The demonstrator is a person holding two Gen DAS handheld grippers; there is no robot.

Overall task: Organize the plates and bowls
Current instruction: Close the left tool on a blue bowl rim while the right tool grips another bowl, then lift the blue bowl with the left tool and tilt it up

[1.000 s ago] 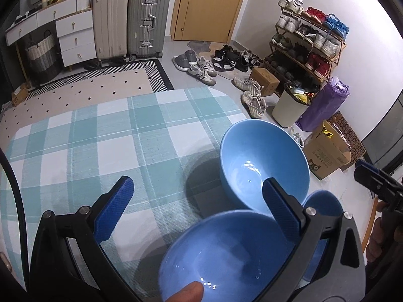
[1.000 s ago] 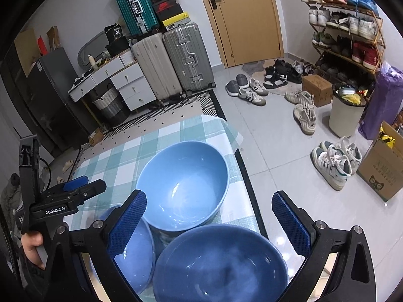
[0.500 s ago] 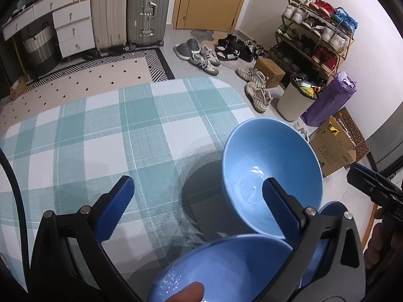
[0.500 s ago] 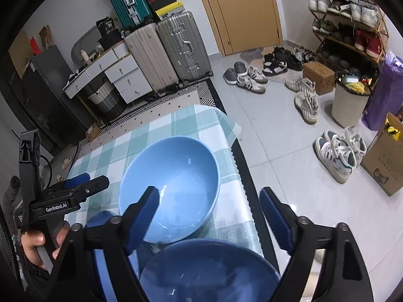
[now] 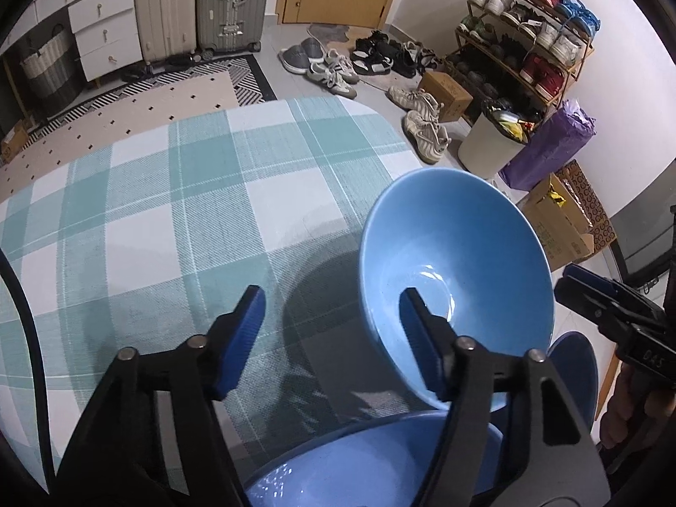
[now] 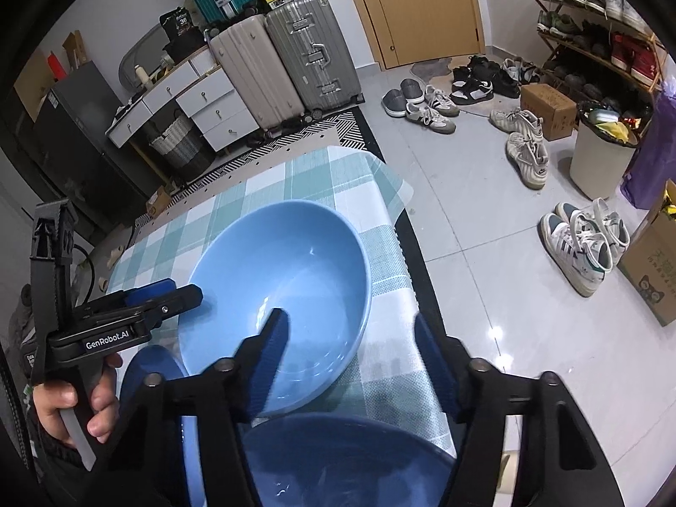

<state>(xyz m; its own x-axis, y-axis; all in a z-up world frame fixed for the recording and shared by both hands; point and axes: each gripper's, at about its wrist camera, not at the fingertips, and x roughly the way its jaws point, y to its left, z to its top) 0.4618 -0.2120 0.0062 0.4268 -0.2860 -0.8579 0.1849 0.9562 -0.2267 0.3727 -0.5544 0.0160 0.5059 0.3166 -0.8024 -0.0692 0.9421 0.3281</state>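
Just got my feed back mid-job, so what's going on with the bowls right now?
A person holds a pair of tongs in each hand over a checked tablecloth with three blue dishes. The left tongs and right tongs are both open and appear to straddle opposite sides of the far bowl, one finger inside and one outside; contact is unclear. A second bowl sits nearest the cameras, with a smaller blue dish beside it. Nothing looks stacked yet.

Grey tile floor, wood door, suitcases.
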